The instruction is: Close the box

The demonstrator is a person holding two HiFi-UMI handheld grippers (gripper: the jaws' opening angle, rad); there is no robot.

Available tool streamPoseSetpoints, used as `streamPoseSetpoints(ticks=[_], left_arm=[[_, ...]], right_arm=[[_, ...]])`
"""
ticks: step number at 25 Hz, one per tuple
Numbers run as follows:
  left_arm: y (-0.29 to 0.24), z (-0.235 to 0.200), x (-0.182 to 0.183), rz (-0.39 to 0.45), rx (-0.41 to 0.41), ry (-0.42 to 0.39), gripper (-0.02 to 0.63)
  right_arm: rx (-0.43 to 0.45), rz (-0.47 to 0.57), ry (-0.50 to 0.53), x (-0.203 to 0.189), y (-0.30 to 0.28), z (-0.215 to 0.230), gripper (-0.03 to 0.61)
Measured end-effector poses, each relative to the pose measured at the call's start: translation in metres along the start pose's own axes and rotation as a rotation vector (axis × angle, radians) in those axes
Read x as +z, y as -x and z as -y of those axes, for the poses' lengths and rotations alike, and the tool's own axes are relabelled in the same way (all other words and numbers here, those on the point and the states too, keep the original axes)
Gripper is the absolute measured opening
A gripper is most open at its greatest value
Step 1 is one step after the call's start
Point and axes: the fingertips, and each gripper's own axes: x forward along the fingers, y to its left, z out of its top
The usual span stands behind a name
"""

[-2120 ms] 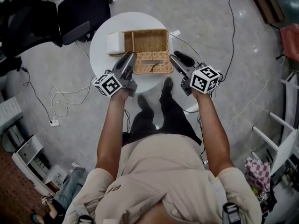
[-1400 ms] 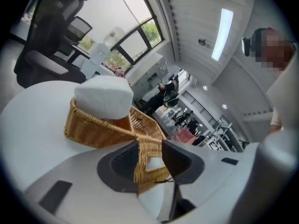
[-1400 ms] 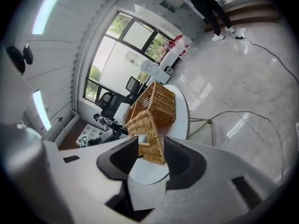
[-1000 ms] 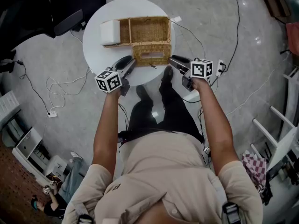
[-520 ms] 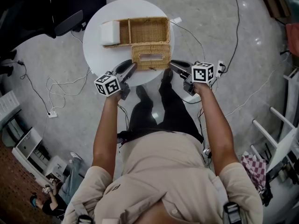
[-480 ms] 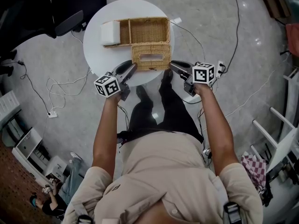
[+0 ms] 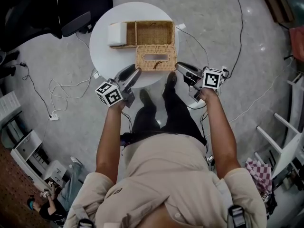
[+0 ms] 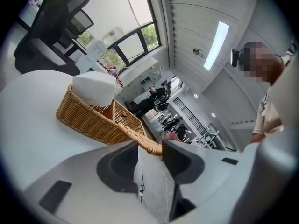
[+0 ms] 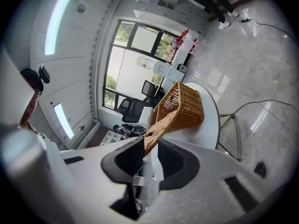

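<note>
A wicker box (image 7: 153,33) stands open on the round white table (image 7: 102,51), and its lid (image 7: 156,57) hangs out toward me. A white tissue block (image 7: 117,33) fills the box's left end. My left gripper (image 7: 134,72) is at the lid's near left corner. In the left gripper view its jaws (image 8: 150,146) stand open, with the lid's edge (image 8: 135,136) crossing the gap. My right gripper (image 7: 179,65) is at the near right corner. There the lid's corner (image 9: 161,125) is pinched between the pads (image 9: 150,146), and those jaws are opening slightly.
Black office chairs (image 7: 47,13) stand beyond the table at the upper left. Cables (image 7: 61,96) trail over the grey floor on both sides. The person's legs and shoes (image 7: 156,99) are under the table's near edge.
Since two seconds ago both grippers have come in to the lid's near corners. Over the last half second little has shifted apart from the head view itself.
</note>
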Motion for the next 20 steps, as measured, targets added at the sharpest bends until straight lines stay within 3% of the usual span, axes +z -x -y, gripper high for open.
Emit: streamPoseSetpoints(ticks=[8,20], left_arm=[[-0.004,0.013,0.024,0.078,-0.016,-0.011,0.152],[-0.025,0.007,0.067,0.15,0.036,0.025,0.16]], right_arm=[[0.043,0.098,-0.001,0.03,0.002,-0.02,0.086],[0.016,0.196,0.07,0.077,-0.006,-0.042,0.092]])
